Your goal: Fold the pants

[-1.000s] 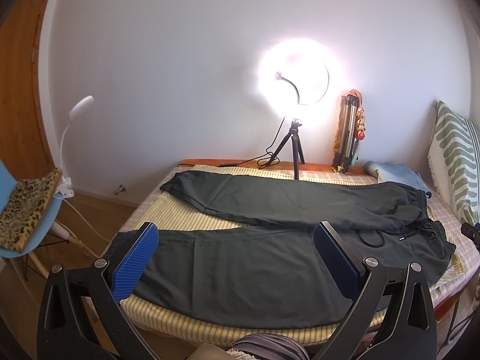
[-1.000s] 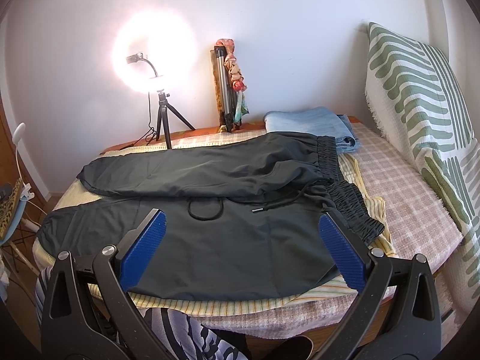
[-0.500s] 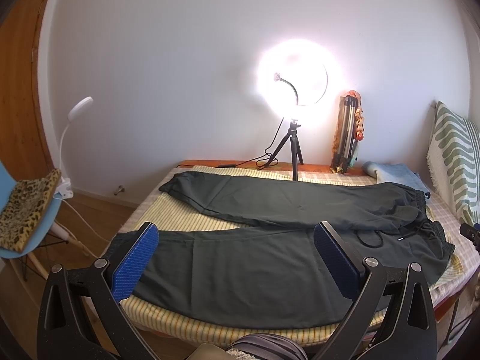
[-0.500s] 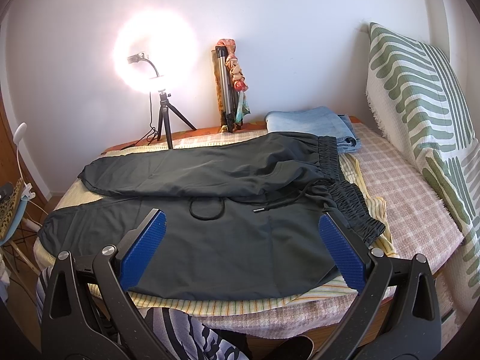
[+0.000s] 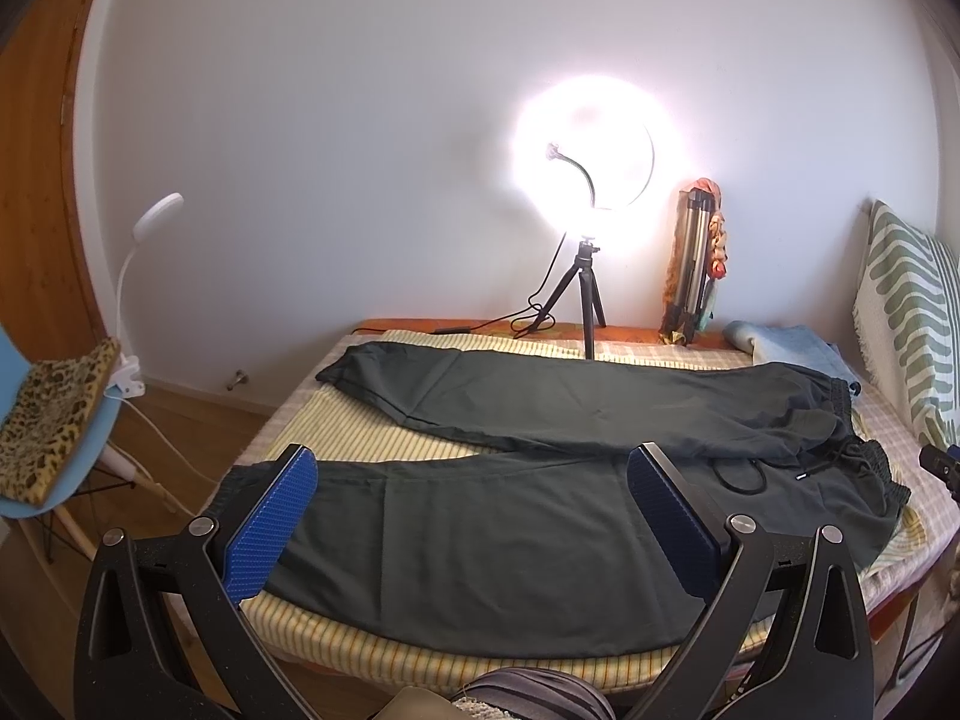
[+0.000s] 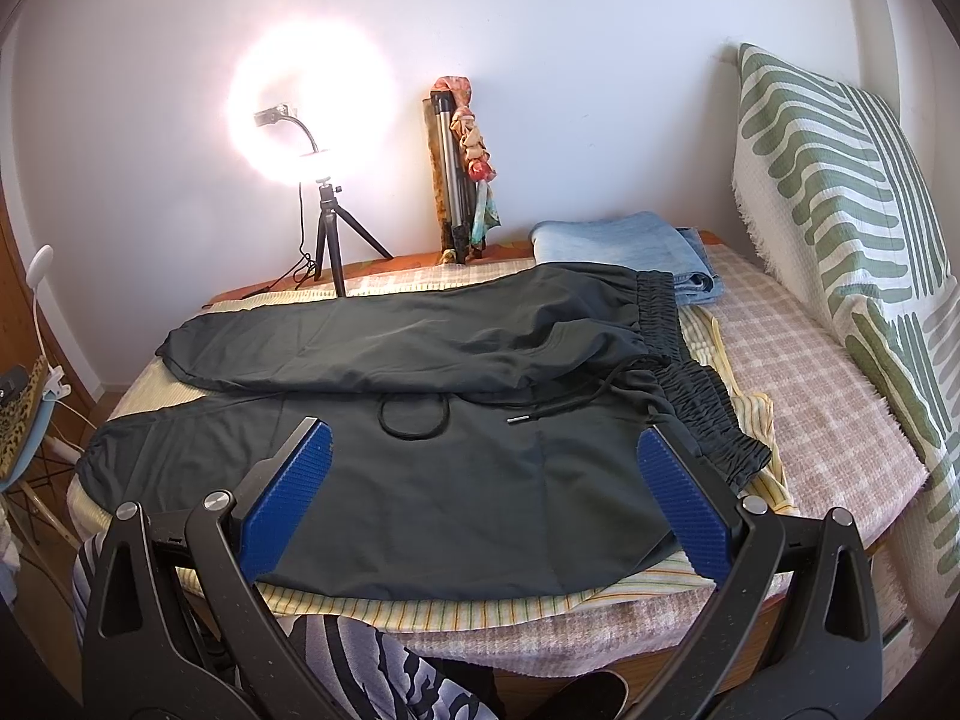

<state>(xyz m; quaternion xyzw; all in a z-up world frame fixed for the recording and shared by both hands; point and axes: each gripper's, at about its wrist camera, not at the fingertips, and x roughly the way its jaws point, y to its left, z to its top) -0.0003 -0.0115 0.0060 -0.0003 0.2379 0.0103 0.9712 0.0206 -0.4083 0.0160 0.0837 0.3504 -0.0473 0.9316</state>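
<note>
Both hand-held grippers, left gripper [image 5: 471, 513] and right gripper [image 6: 483, 486], hover wide open, gripping nothing, off the near edge of the bed [image 6: 828, 396]. Dark track pants [image 6: 432, 480] lie spread across it, waistband [image 6: 702, 414] toward the pillow end; they look light, limp and slippery, best pinched at waistband and cuff [image 5: 237, 480], minding the loose drawstring [image 6: 540, 411].

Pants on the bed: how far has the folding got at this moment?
Done: the dark pants lie spread on the bed, legs apart, drawstring loose on top; no fold shows. In hand: nothing; the left gripper and right gripper hover open above the near leg. Left: every fold.
</note>
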